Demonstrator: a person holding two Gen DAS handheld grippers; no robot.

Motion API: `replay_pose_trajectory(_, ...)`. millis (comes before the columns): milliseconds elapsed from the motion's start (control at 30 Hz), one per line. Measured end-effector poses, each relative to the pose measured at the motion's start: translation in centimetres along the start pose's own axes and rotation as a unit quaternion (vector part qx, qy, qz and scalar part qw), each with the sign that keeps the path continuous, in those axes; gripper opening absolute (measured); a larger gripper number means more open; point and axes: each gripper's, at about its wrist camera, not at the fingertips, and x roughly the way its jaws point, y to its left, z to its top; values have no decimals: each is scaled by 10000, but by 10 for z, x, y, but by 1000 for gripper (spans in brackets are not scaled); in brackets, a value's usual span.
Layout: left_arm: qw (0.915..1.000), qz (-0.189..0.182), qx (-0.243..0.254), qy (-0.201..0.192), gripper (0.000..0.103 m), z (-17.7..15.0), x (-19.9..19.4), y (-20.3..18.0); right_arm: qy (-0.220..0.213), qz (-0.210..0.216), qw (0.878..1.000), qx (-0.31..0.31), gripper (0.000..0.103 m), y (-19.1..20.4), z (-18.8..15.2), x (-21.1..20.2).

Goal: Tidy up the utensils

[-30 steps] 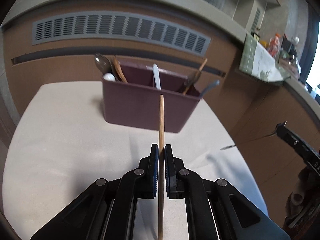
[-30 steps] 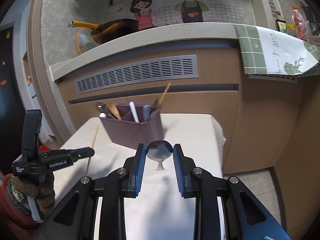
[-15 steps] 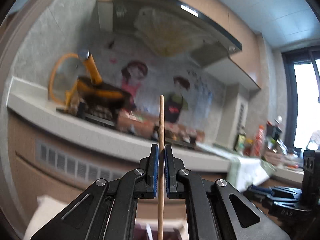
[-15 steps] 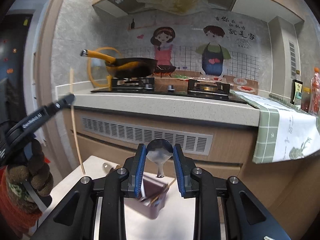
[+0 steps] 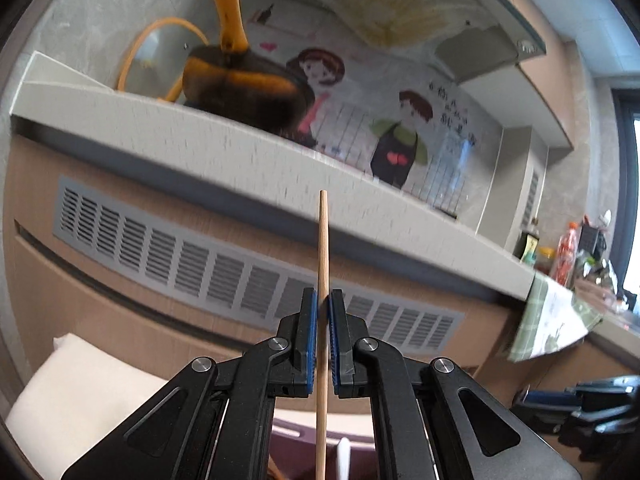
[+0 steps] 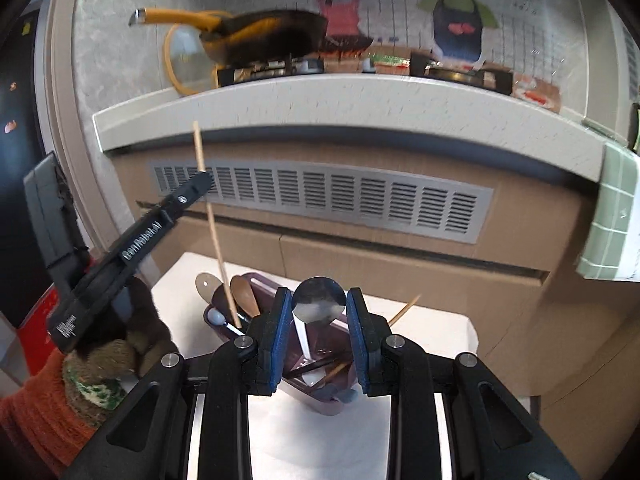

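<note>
Wooden chopstick, one, is clamped upright by left gripper; one metal spoon is pinched in right gripper, centre frame, above purple caddy w/ several utensils. White table, kitchen counter behind.

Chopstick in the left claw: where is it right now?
In the right wrist view, the chopstick is on the left, held upright in the left claw, its lower end just above the left end of the purple utensil holder.

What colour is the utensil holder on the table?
The utensil holder is a dusky purple-maroon, seen best in the right wrist view, below the right claw.
</note>
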Motion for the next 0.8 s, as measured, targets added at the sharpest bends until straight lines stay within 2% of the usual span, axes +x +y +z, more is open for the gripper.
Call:
replay_pose_trajectory(300, 9992, -20, -103, 387, 6, -30, 13, 17, 810, 356, 9947, 518, 26, -7, -4, 57)
replay_pose_trajectory(400, 9988, -115, -250, 399, 9, -35, 17, 22, 1022, 436, 9916, 660, 27, -9, -11, 74)
replay_pose_trajectory(433, 9983, -196, -309, 462, 13, -37, 19, 24, 1025, 461, 9913, 681, 27, -10, -13, 76)
replay_pose_trajectory(467, 9974, -280, -351, 555, 23, -38, 21, 25, 1002, 451, 9915, 699, 27, -11, -14, 78)
replay_pose_trajectory(533, 9960, -391, -360, 717, 35, -40, 19, 27, 875, 290, 9936, 652, 28, -11, -16, 76)
replay_pose_trajectory(633, 9953, -333, -334, 851, 37, -39, -1, 30, 543, 163, 9965, 615, 28, -12, -21, 60)
replay_pose_trajectory(800, 9915, 303, 18, 1266, 37, -47, -63, 30, -273, -245, 9975, 600, 29, -9, -49, 7)
